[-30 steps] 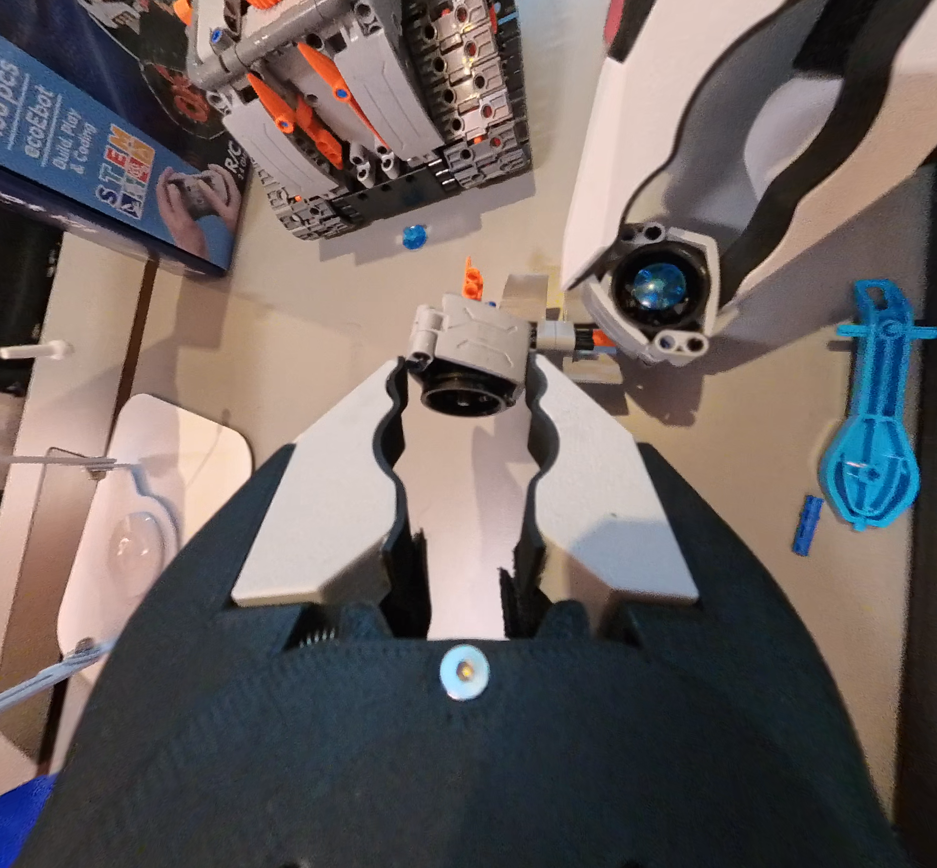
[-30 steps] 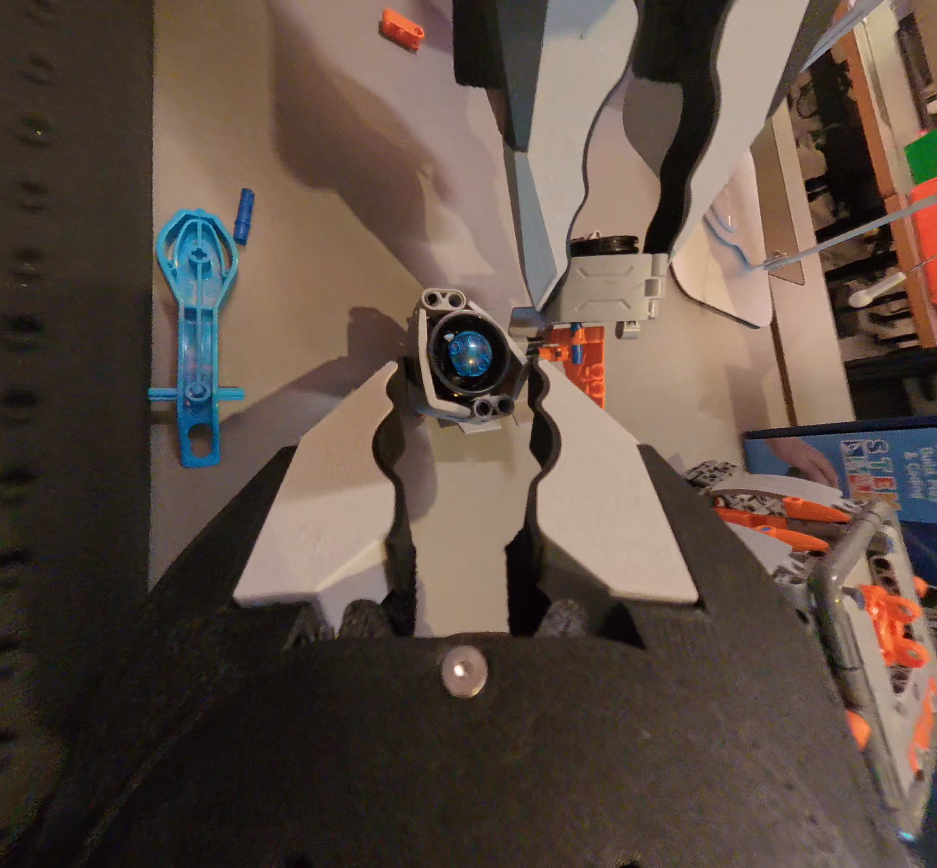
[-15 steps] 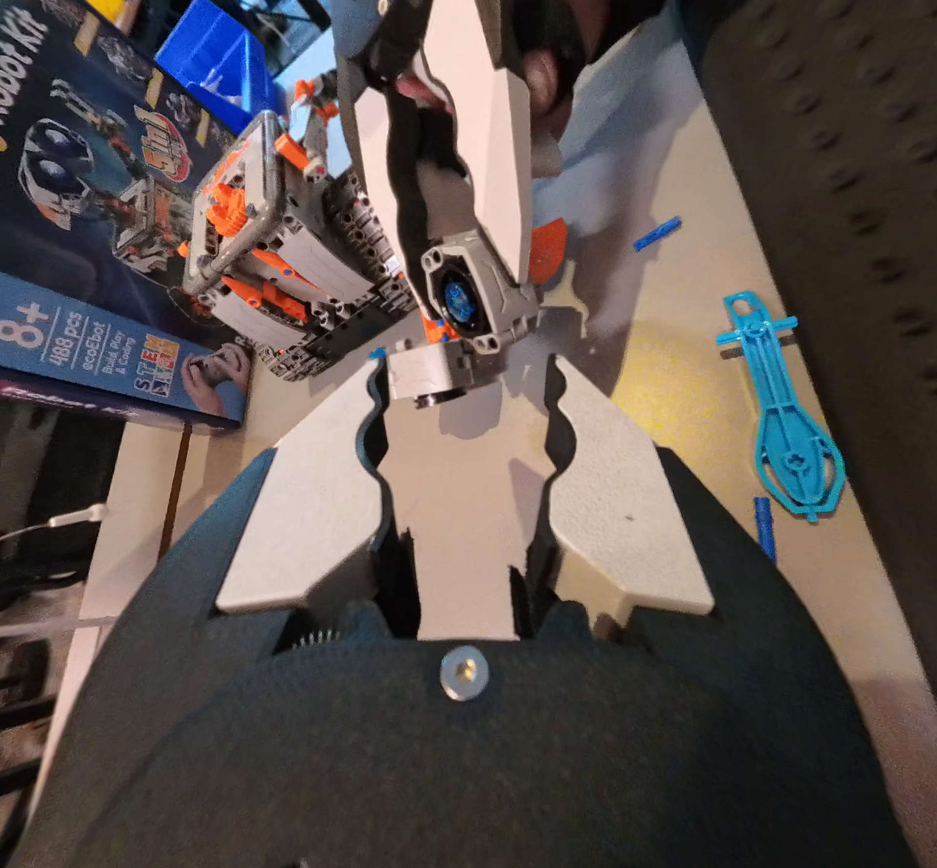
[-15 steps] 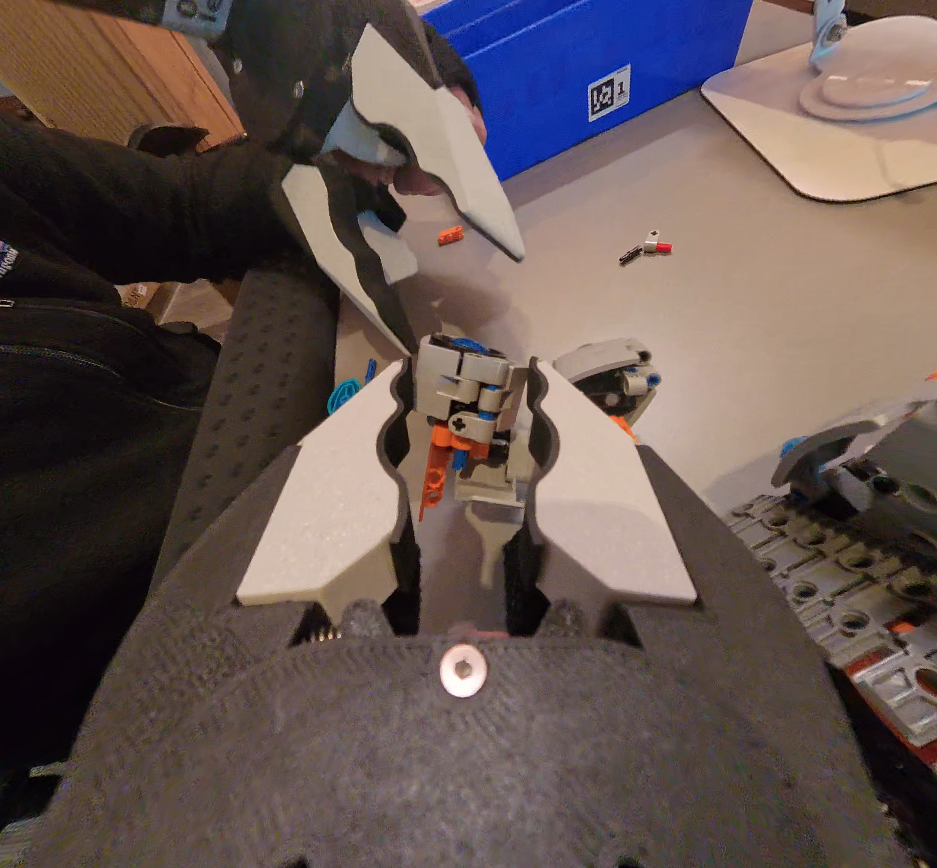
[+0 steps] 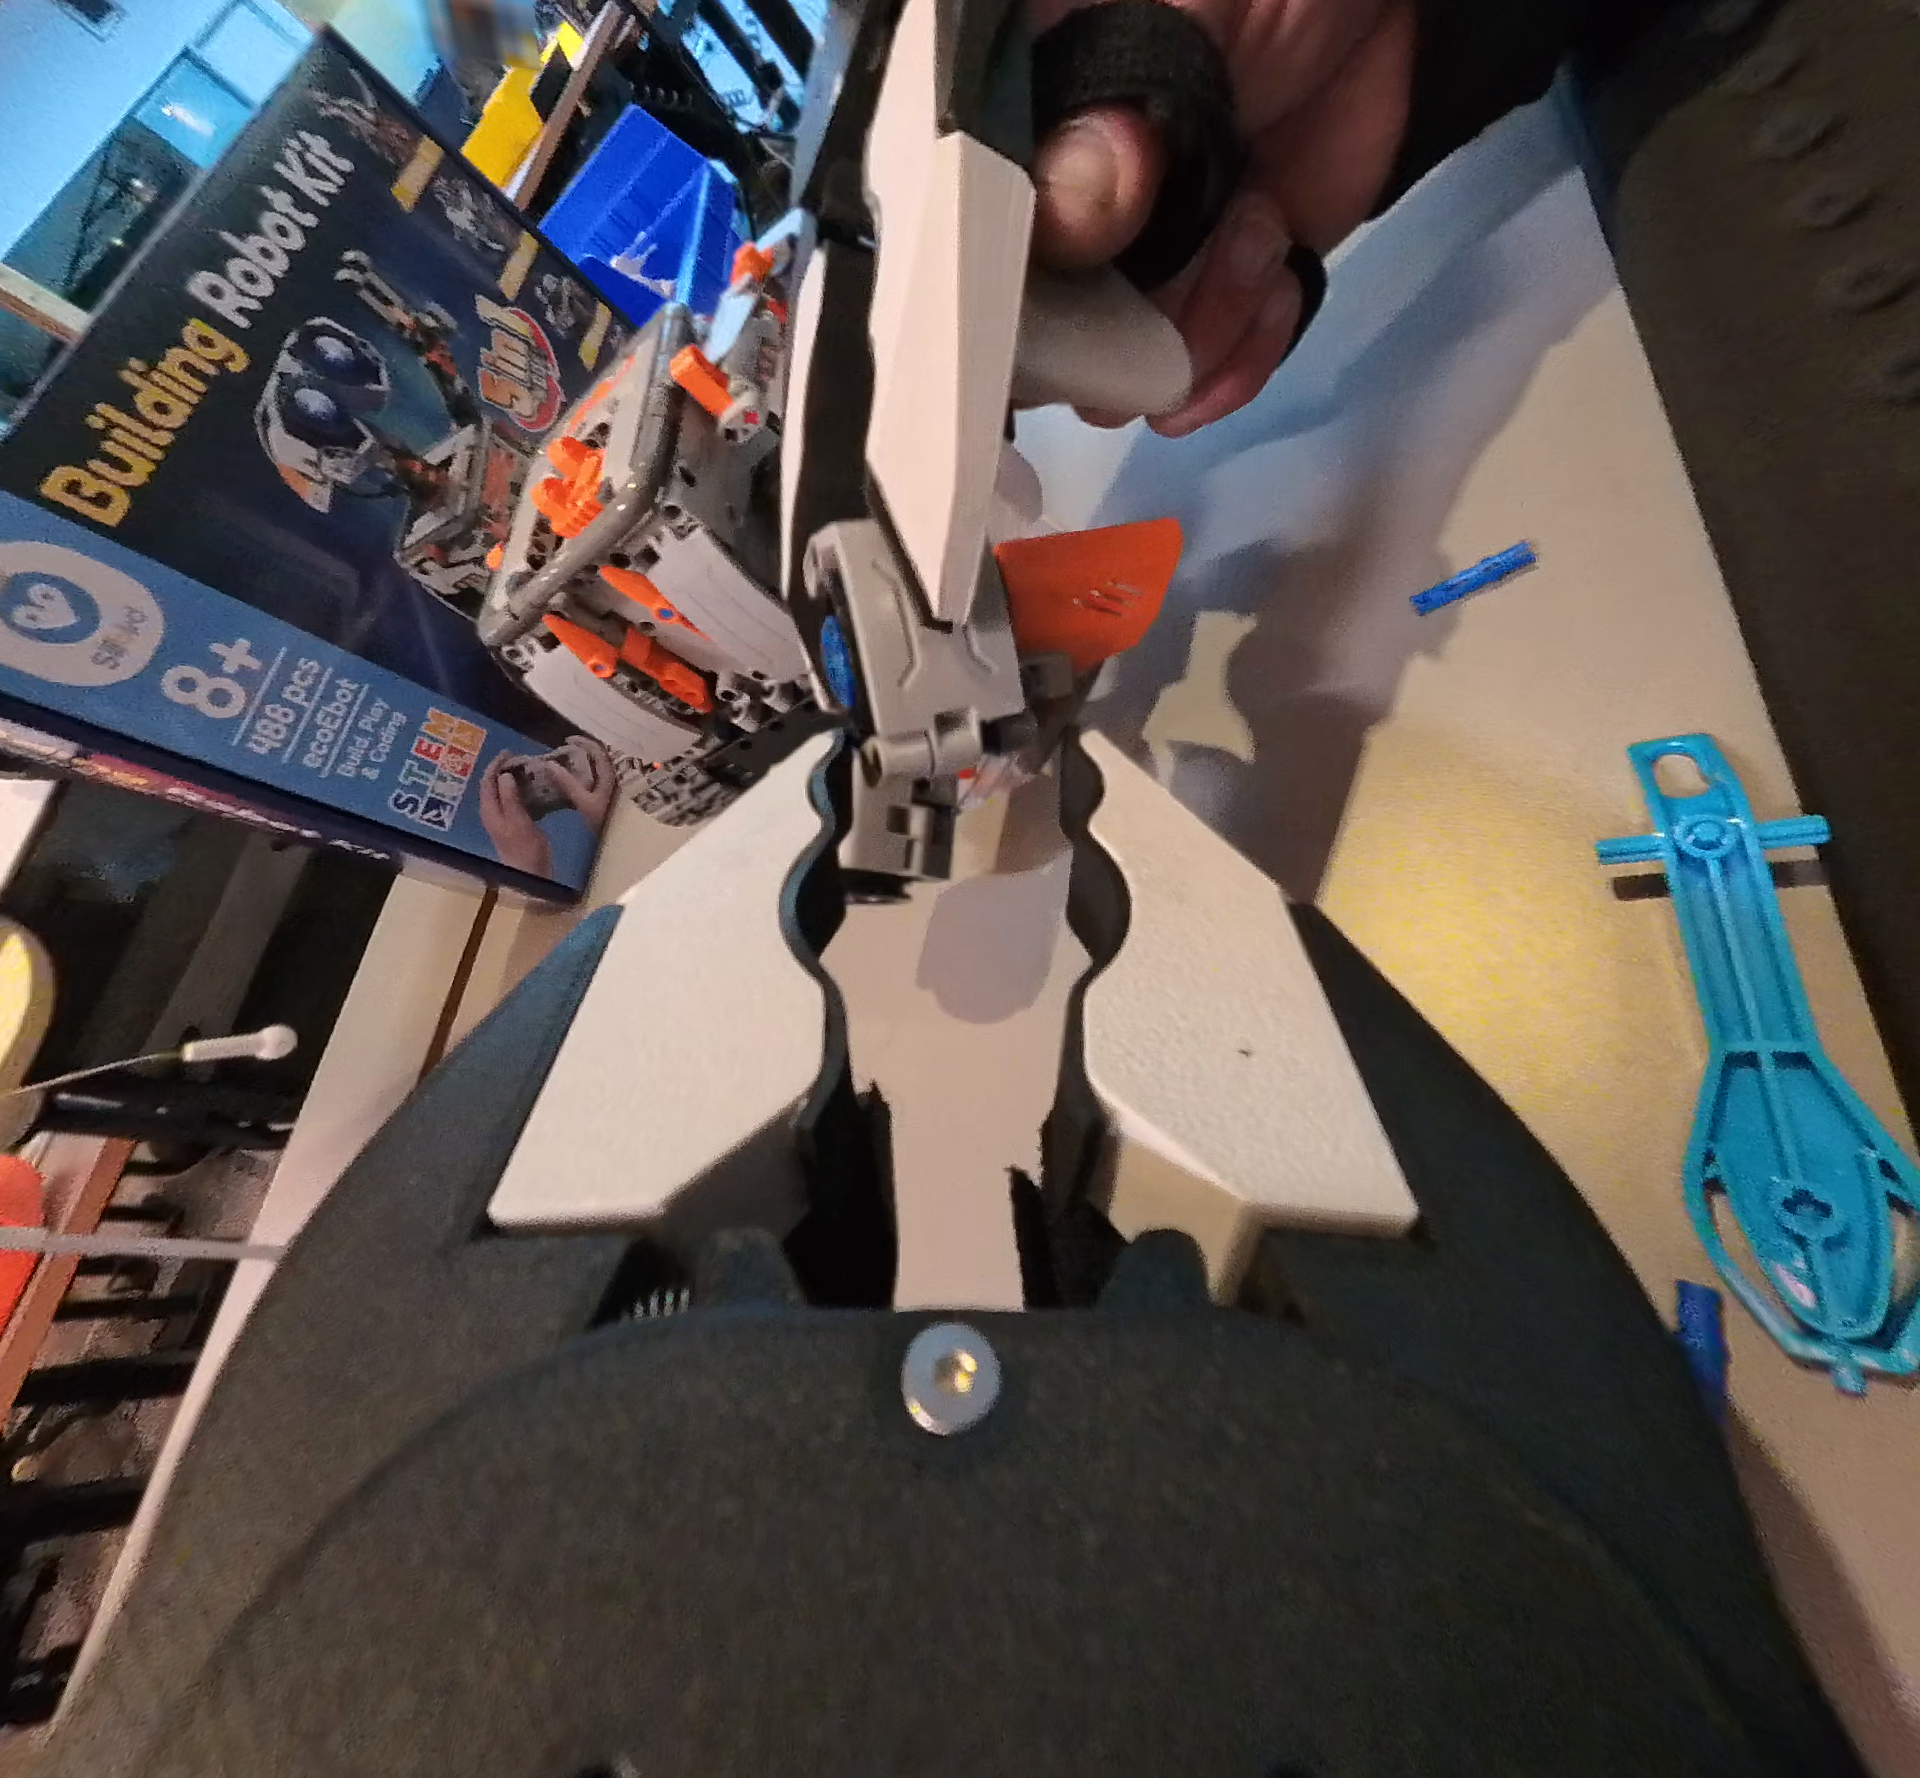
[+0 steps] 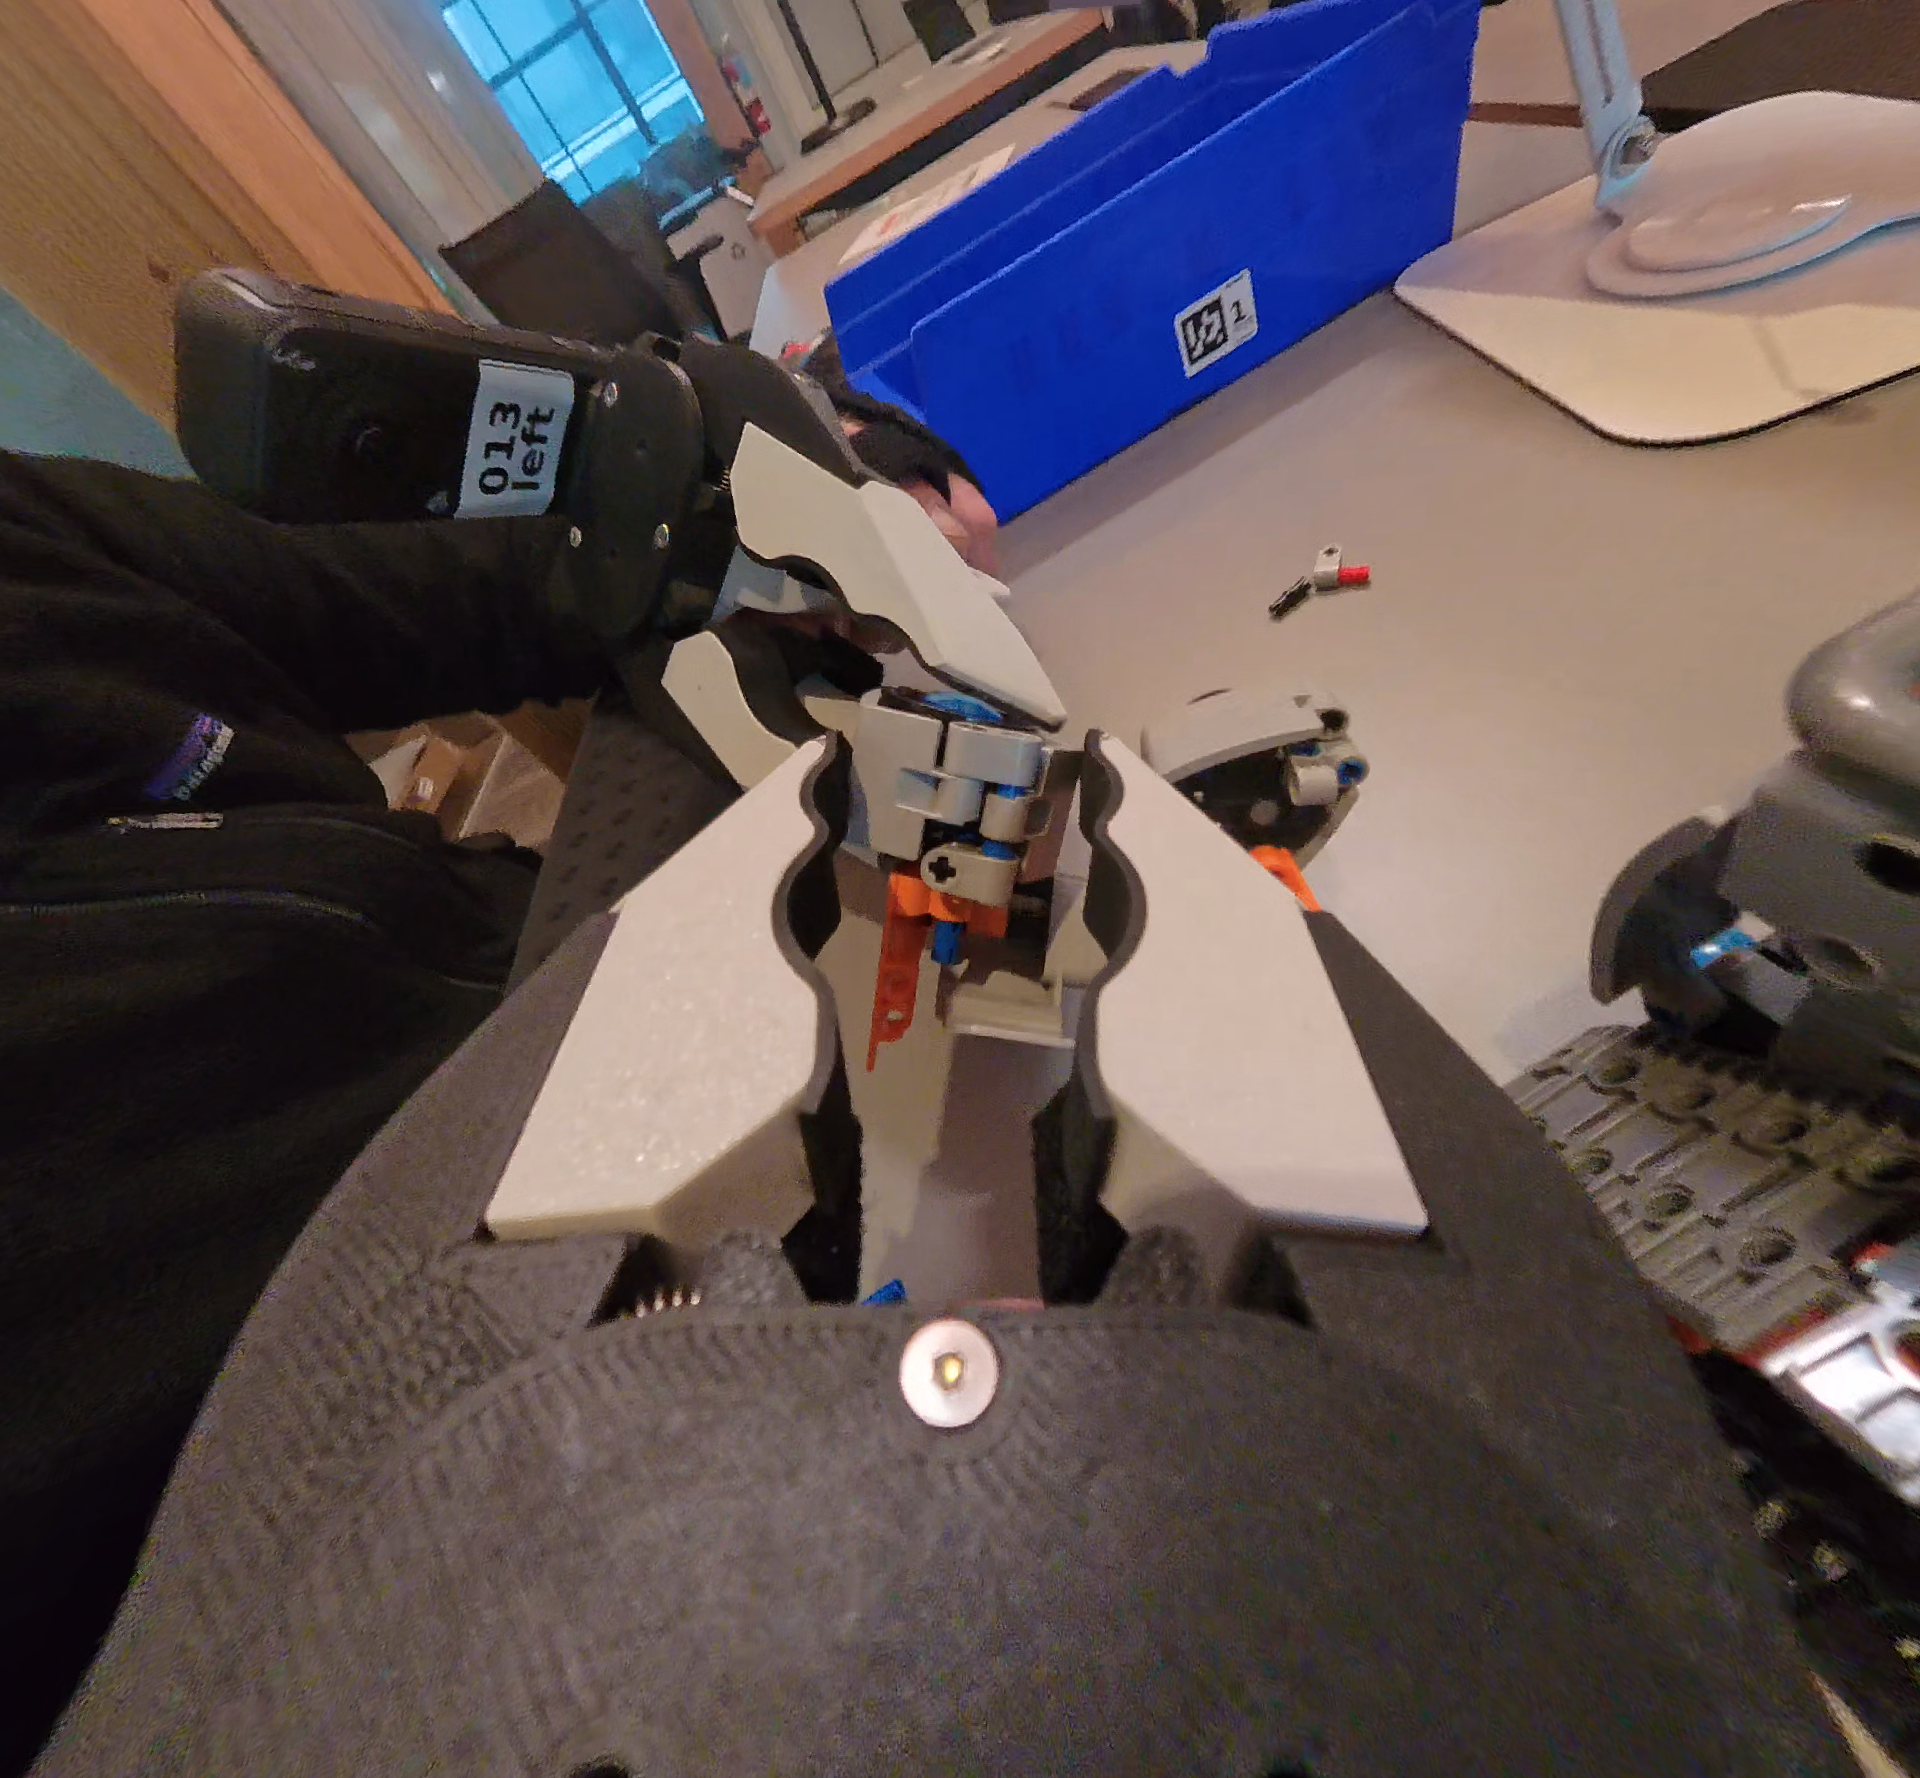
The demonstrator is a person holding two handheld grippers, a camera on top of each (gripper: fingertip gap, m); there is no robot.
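Note:
A grey brick-built eye module with a blue lens and orange and blue pins beneath it is held up over the table. My right gripper is shut on it, one pad on each side. In the left wrist view its white fingers come down from above onto the module. My left gripper meets the same assembly from the other side. Its left fingertip is against the lower grey block and its right fingertip is against a dark connector. In the right wrist view its upper finger lies over the lens.
A tracked robot model stands by its kit box. A grey shell piece lies on the table with an orange panel by it. A turquoise tool, blue pin, blue bin and lamp base are around. My left and right fingertips are right by each other.
Both grippers rose from the table and tilted. My left gripper opened off the grey module it held, then closed again on the assembly. My right gripper kept hold of the eye module.

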